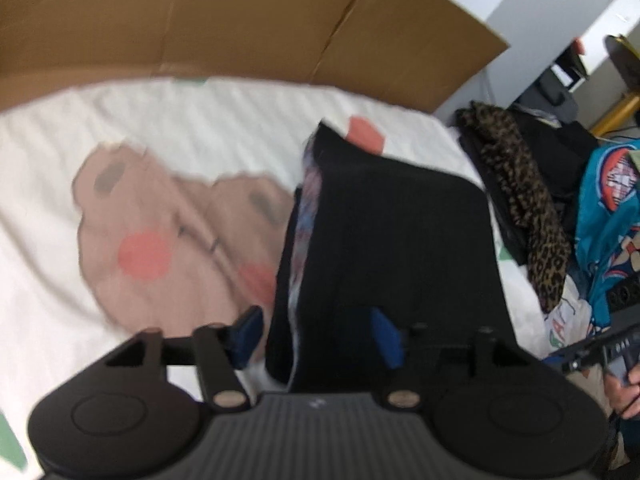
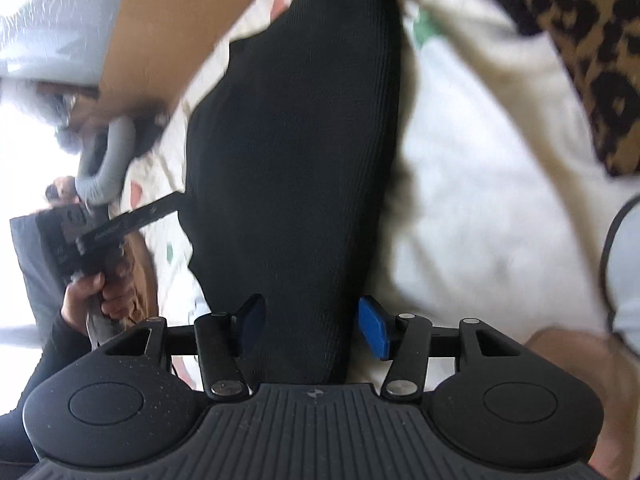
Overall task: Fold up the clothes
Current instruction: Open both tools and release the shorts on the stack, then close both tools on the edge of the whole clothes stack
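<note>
A black ribbed garment (image 1: 392, 240), folded into a thick dark slab, lies on a white bed sheet (image 1: 168, 120) printed with a large pinkish bear face (image 1: 160, 224); along the garment's left edge in the left wrist view a strip of patterned, pale lining or another layer shows, though blur makes it hard to tell which. In the right wrist view the same garment (image 2: 296, 152) runs up the middle of the frame, tapering toward the top. The left claw (image 1: 316, 336) stands released, its blue pads (image 1: 384, 336) spread apart with the near end of the garment between them, the pads not pressing on the cloth. The right claw (image 2: 316, 328) is likewise released, its blue pads (image 2: 374, 328) held wide on either side of the garment's near end. In the right wrist view the person's left hand (image 2: 100, 288), in a dark sleeve, grips the handle of the other tool at the left edge. To the right of the black garment on the bed lies a leopard-print piece (image 1: 524, 208) over more dark clothing, and beyond it a teal printed fabric (image 1: 608, 216). A brown cardboard sheet (image 1: 200, 20) stands behind the bed along its far side.
</note>
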